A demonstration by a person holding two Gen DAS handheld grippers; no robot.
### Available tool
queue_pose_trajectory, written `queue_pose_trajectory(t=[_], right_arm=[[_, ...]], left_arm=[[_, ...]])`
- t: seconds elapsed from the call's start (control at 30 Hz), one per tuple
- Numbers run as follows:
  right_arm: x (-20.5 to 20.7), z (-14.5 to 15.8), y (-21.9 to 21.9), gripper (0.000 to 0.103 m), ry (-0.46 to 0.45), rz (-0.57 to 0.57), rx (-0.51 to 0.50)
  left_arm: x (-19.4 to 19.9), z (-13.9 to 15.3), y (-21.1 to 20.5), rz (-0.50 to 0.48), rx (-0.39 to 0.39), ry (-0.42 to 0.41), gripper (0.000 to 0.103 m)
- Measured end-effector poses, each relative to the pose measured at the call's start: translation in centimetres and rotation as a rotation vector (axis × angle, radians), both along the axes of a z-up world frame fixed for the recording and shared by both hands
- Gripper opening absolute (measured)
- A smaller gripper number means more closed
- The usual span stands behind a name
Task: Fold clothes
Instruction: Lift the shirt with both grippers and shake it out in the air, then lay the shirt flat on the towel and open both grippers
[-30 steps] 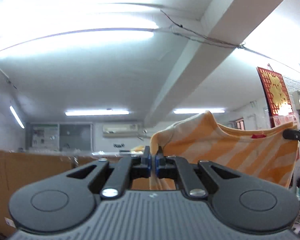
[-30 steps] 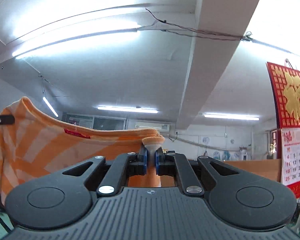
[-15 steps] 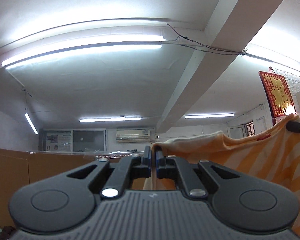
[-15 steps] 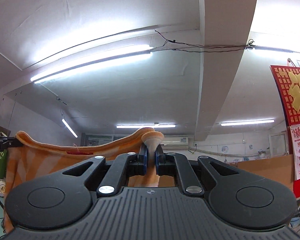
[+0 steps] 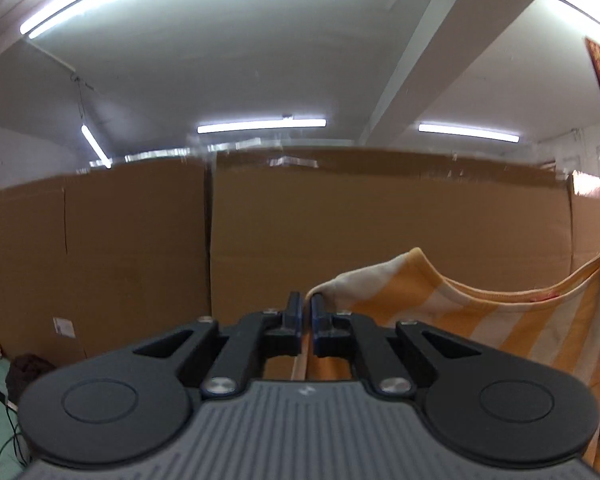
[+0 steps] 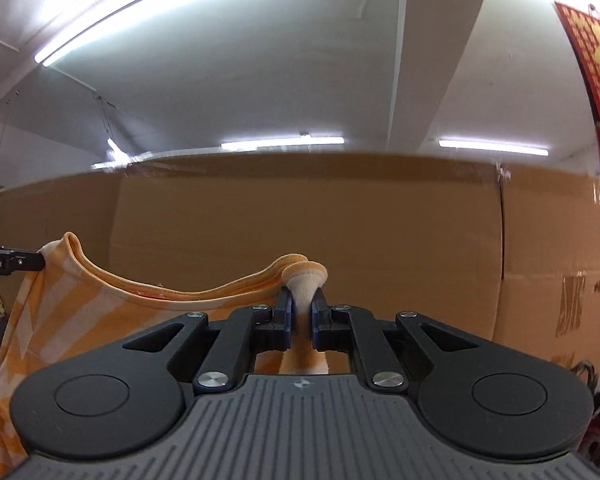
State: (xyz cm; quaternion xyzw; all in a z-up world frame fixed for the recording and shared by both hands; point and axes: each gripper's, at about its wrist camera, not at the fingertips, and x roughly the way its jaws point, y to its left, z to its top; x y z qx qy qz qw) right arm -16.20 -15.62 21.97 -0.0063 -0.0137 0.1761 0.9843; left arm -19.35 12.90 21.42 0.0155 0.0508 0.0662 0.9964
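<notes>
An orange-and-white striped shirt point(image 5: 480, 312) hangs stretched between my two grippers, its neckline sagging in a curve. My left gripper point(image 5: 305, 304) is shut on one shoulder corner, a thin fold pinched between the pads. In the right wrist view the same shirt point(image 6: 80, 312) spreads out to the left. A bunched white-and-orange fold bulges above the pads of my right gripper point(image 6: 303, 300), which is shut on the other shoulder. The tip of the left gripper point(image 6: 16, 262) shows at the left edge of the right wrist view, holding the far corner. The shirt's lower part is hidden.
A tall wall of brown cardboard boxes point(image 5: 340, 232) fills the background in both views, with ceiling lights above. A red wall calendar point(image 6: 596, 80) hangs at the right. A dark bundle point(image 5: 28, 368) and cables lie low at the left.
Both grippers have come down with the shirt still held. The views have tipped from the ceiling towards level, so the cardboard wall now fills the middle.
</notes>
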Motion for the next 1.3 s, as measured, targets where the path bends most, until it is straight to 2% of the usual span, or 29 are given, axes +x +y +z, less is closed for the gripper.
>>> queue_pose_trajectory(t=[0.17, 0.23, 0.4, 0.47, 0.53, 0.57, 0.6, 0.63, 0.67, 0.8, 0.87, 0.9, 0.97, 1.03, 1.1, 1.13, 1.23, 1.27, 1.3], right_arm=[[10.8, -7.9, 2.3, 0.009, 0.211, -0.073, -0.026], [14.6, -11.5, 3.3, 0.009, 0.290, -0.097, -0.049], [21.5, -20.2, 5.1, 0.007, 0.478, -0.139, -0.120], [23.4, -22.8, 5.5, 0.007, 0.530, -0.193, -0.168], [25.0, -24.6, 4.7, 0.009, 0.618, -0.231, -0.161], [25.6, -25.2, 4.0, 0.015, 0.665, -0.230, -0.142], [25.4, -25.2, 3.0, 0.029, 0.654, -0.222, -0.099], [25.3, -24.9, 2.0, 0.039, 0.662, -0.230, -0.071], [24.7, -24.5, 0.7, 0.047, 0.655, -0.237, -0.015], [20.3, -22.0, -6.0, 0.046, 0.634, -0.213, 0.260], [16.5, -21.0, -8.6, 0.046, 0.663, -0.156, 0.294], [14.1, -20.6, -9.3, 0.047, 0.675, -0.095, 0.279], [8.5, -20.4, -9.9, 0.051, 0.704, -0.011, 0.181], [2.8, -20.8, -10.1, 0.055, 0.712, 0.036, 0.093], [-2.8, -21.6, -10.3, 0.057, 0.722, 0.071, 0.023], [-5.0, -22.1, -10.1, 0.057, 0.736, 0.095, 0.007], [-8.8, -23.5, -8.7, 0.060, 0.742, 0.145, -0.032], [-9.5, -23.9, -7.6, 0.064, 0.734, 0.156, -0.068], [-10.4, -24.6, -6.4, 0.063, 0.721, 0.156, -0.130]], left_arm=[[11.4, -9.1, -1.5, 0.043, 0.020, 0.205, 0.003], [14.6, -12.8, -2.1, 0.064, 0.047, 0.250, 0.000], [20.3, -19.8, -2.3, 0.040, 0.070, 0.382, 0.000], [21.6, -22.2, -1.9, 0.013, 0.049, 0.458, 0.000], [21.9, -24.0, -1.9, -0.008, 0.088, 0.515, 0.006], [21.7, -24.8, -1.7, -0.024, 0.103, 0.538, 0.009], [21.3, -25.5, -1.5, -0.041, 0.114, 0.559, 0.014], [20.8, -26.0, -1.1, -0.058, 0.120, 0.576, 0.014], [20.1, -26.4, -0.9, -0.076, 0.126, 0.587, 0.014], [16.0, -27.1, -0.4, -0.134, 0.176, 0.585, 0.019], [14.1, -26.1, -0.4, -0.169, 0.194, 0.573, 0.023], [13.8, -25.0, -0.5, -0.190, 0.199, 0.567, 0.028], [11.2, -23.6, -0.7, -0.250, 0.179, 0.548, 0.037], [8.3, -22.4, -0.9, -0.308, 0.152, 0.522, 0.065], [5.5, -21.0, -1.4, -0.357, 0.122, 0.488, 0.077], [5.2, -19.8, -2.0, -0.386, 0.118, 0.477, 0.078], [2.4, -18.7, -4.8, -0.448, 0.150, 0.446, 0.078], [1.5, -18.8, -5.5, -0.459, 0.160, 0.445, 0.078], [1.2, -19.3, -6.0, -0.458, 0.160, 0.453, 0.078]])
